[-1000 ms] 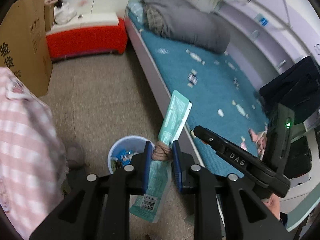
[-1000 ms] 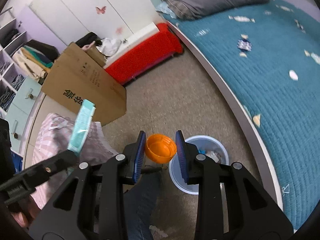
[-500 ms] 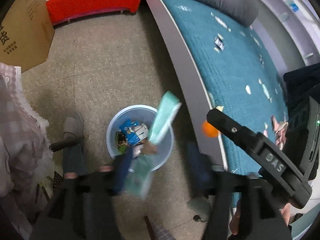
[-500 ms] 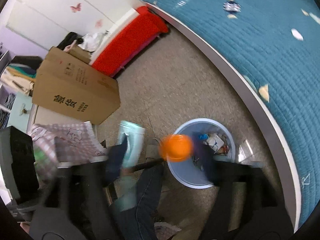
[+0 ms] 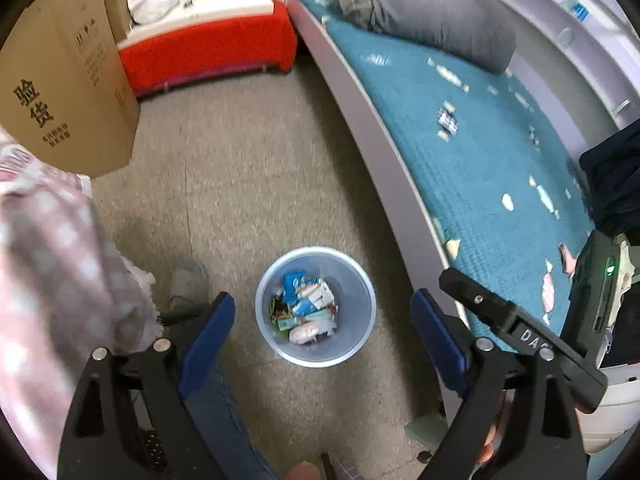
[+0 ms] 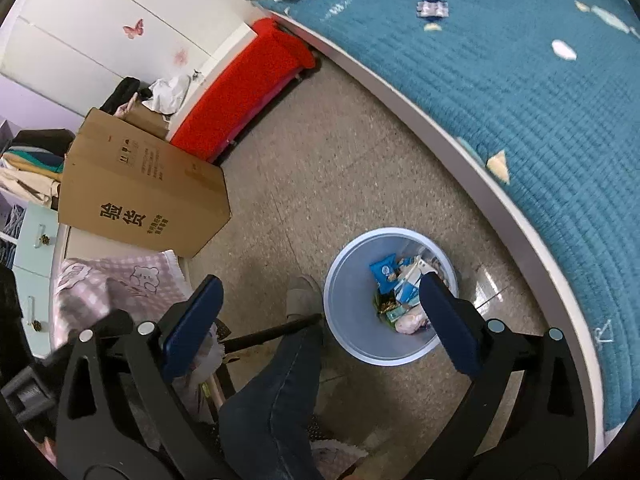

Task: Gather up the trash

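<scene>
Left wrist: both tongs (image 5: 322,320) (image 6: 320,312) opening, empty; packet and orange lid gone, over bin (image 5: 360,280).

Both wrist views look steeply down from above, sharing the bin (image 5: 316,306) (image 6: 352,304) beside the bed (image 5: 472,168) (image 6: 520,92).

I see a smooth pale-blue plastic bin (image 5: 362,292) on speckled matt floor (image 5: 248,184), quilted teal bedcover (image 5: 472,184) at two o'clock.

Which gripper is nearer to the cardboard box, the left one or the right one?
Left, as far as I can judge. The left gripper hangs over the bin, on the side toward the cardboard box; the right gripper is on the bed side. Both jaws are opening, empty.
</scene>
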Tool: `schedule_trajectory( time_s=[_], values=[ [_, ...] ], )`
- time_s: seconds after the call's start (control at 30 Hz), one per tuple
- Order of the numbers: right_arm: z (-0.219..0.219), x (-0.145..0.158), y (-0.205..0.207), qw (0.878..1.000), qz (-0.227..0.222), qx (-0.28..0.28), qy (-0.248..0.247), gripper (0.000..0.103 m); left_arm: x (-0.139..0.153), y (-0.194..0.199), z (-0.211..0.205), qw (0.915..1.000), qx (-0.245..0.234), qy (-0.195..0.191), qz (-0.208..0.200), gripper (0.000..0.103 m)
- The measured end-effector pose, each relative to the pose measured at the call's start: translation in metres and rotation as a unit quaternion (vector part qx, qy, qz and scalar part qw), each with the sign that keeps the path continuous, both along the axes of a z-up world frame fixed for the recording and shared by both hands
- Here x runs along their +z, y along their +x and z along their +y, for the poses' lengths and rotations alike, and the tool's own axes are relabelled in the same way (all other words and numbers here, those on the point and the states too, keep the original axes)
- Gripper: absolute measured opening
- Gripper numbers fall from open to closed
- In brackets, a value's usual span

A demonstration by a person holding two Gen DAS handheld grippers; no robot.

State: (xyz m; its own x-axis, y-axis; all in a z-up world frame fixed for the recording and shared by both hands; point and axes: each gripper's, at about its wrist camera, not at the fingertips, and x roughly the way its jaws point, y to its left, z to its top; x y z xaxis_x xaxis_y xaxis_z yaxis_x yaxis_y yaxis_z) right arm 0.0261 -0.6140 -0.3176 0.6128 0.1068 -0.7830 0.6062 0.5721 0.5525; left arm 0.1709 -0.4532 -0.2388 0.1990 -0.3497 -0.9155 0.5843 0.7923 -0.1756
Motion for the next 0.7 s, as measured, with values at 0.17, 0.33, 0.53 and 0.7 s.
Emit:
schedule_trajectory(
  time_s=[0.17, 0.33, 0.53, 0.7],
  values=[
    [0.012, 0.035, -0.012, 1.000, -0.018, -0.001, -0.025, 0.097, 0.045, -0.013, 0.020, 0.9988, 0.001, -0.031, -0.039, 0.089],
    [0.036, 0.083, -0.018, 0.997, -0.041, 0.007, -0.062, 0.097, 0.100, -0.039, 0.052, 0.9913, 0.000, -0.063, -0.116, 0.096],
    [0.088, 0.154, -0.027, 0.989, -0.087, 0.032, -0.114, 0.097, 0.153, -0.066, 0.112, 0.9788, 0.026, -0.083, -0.186, 0.096],
    [0.142, 0.210, -0.033, 0.979, -0.121, 0.066, -0.151, 0.097, 0.187, -0.088, 0.174, 0.9643, 0.064, -0.079, -0.245, 0.096]
  ],
)
